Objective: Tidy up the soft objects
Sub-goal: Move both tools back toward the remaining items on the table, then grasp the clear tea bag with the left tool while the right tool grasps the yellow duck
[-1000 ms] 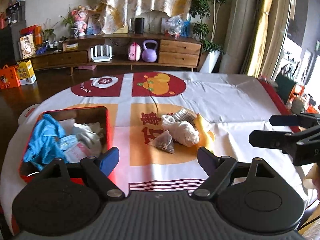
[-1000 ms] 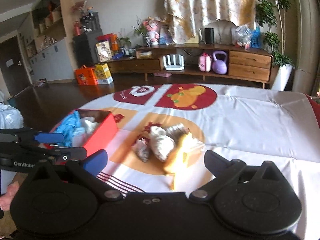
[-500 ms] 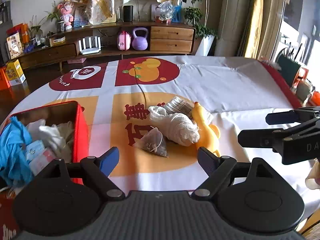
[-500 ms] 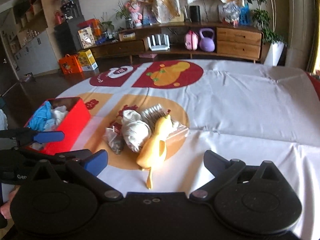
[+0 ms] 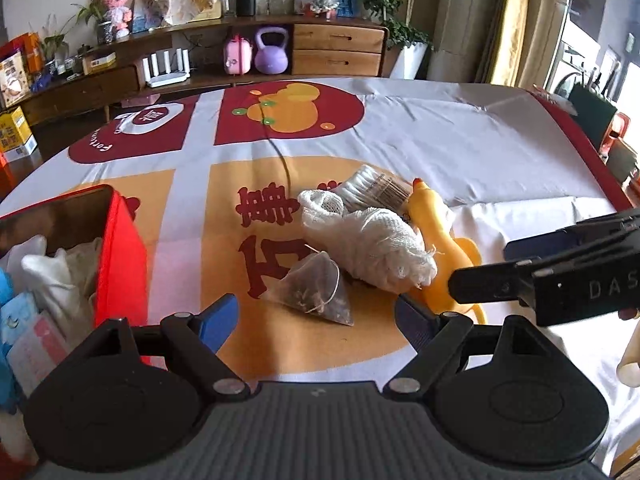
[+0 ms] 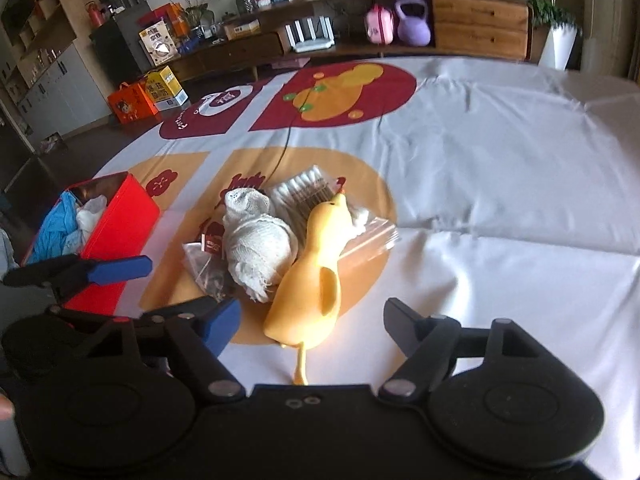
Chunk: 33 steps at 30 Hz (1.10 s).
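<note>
A pile lies mid-table: a pyramid tea bag (image 5: 316,292), a white gauze bundle (image 5: 368,244), a yellow rubber chicken (image 5: 436,236) and a bag of cotton swabs (image 5: 372,188). My left gripper (image 5: 316,320) is open and empty, just short of the tea bag. My right gripper (image 6: 312,320) is open and empty, with the chicken (image 6: 316,276) lying between its fingers; the gauze (image 6: 256,240) and tea bag (image 6: 204,268) lie to its left. A red box (image 5: 120,248) at the left holds blue and white cloths.
The table wears a white cloth (image 5: 460,140) with red and orange prints. The right gripper's fingers (image 5: 560,272) reach in from the right in the left wrist view. A wooden sideboard (image 5: 280,52) stands beyond the table.
Both grippers have moved forward and down toward the pile. The red box has slid to the left edge of the left view. Both stay open.
</note>
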{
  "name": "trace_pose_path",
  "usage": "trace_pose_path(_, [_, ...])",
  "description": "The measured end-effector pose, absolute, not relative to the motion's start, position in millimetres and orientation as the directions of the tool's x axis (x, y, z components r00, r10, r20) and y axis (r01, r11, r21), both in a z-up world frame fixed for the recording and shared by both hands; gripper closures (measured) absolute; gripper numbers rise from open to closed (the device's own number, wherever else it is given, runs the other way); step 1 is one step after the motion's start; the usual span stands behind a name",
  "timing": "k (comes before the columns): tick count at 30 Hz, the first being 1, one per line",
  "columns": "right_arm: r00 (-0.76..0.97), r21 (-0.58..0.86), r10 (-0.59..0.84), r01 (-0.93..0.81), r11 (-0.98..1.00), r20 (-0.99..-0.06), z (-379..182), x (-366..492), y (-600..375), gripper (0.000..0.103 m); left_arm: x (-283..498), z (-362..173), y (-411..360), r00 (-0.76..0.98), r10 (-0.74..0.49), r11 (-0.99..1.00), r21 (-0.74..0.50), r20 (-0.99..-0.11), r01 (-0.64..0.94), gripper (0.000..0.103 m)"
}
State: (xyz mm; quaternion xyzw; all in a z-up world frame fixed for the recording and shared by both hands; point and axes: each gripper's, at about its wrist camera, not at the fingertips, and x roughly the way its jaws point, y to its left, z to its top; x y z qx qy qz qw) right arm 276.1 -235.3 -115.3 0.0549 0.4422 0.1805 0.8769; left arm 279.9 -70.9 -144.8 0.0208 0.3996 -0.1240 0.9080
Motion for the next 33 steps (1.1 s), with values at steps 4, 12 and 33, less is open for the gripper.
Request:
trace_pose_path(4, [0.523, 0.27, 0.374, -0.267, 0.925, -0.766, -121, 284, -230, 0.03, 286, -151, -73, 0.652, -0.202, 0.967, -0.044, -0.731, 0.25, 0.018])
trace_pose_path(12, [0.501, 0.271, 0.379, -0.276, 0.922, -0.778, -131, 291, -221, 0.04, 295, -162, -78, 0.649, -0.212, 0.96, -0.031, -0.731, 0.278, 0.018])
trace_pose_path(33, [0.534, 0.324, 0.404, -0.242, 0.915, -0.742, -126, 276, -234, 0.074, 298, -156, -67, 0.649, -0.202, 0.971, -0.062, -0.733, 0.232, 0.082])
